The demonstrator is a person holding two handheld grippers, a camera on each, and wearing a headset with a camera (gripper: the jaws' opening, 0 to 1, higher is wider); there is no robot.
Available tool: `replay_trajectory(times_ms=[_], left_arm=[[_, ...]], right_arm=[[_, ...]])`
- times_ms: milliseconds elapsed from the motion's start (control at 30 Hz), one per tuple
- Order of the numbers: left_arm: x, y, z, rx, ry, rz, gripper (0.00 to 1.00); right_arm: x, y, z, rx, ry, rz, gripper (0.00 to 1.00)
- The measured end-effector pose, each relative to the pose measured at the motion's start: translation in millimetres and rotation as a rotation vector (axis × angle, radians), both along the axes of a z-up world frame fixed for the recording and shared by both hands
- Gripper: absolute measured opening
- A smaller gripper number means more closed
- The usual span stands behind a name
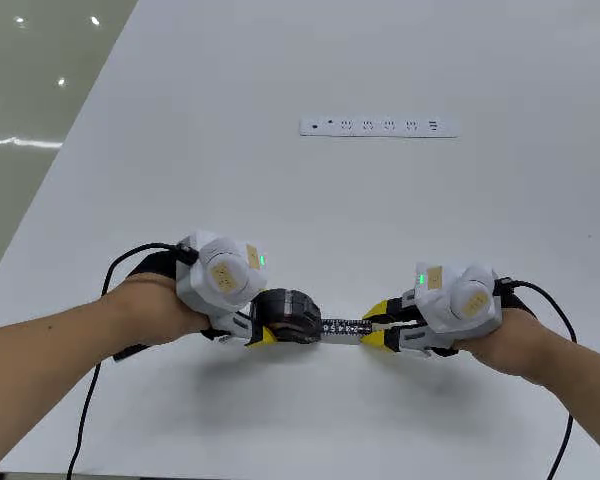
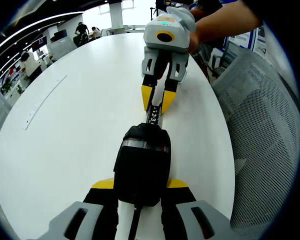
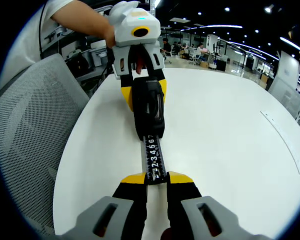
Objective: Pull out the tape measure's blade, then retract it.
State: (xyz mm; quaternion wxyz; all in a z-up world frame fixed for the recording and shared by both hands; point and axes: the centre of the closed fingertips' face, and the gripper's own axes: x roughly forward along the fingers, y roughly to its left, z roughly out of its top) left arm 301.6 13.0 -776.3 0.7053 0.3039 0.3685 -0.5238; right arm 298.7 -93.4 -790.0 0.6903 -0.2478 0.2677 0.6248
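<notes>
Head view: left gripper [image 1: 270,326] clamps tape measure case [image 1: 292,314]; right gripper [image 1: 375,325] pinches blade [image 1: 345,327].

This looks like an open-plan office. A long white tabletop [image 1: 280,60] with a white multi-socket power strip [image 1: 378,127] stands on a glossy pale floor [image 1: 30,90]. Beside it is a grey mesh-backed office chair [image 3: 25,115]. Further back, people sit at desks [image 3: 200,50] under curved ceiling light strips [image 3: 215,26].

Left gripper [image 1: 261,331] clamps tape measure [image 1: 288,316] case. Short blade [image 1: 342,327] runs toward 3 o'clock into right gripper [image 1: 377,326], jaws pinched on it. Power strip [image 1: 378,127] at 12 o'clock, well apart.
</notes>
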Motion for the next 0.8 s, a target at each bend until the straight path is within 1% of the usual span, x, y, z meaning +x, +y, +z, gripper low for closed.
replay_trajectory(times_ms=[800], left_arm=[[-0.6, 0.5, -0.2, 0.003, 0.005, 0.001, 0.29]], right_arm=[[0.5, -25.8, 2.6, -0.030, -0.014, -0.005, 0.10]])
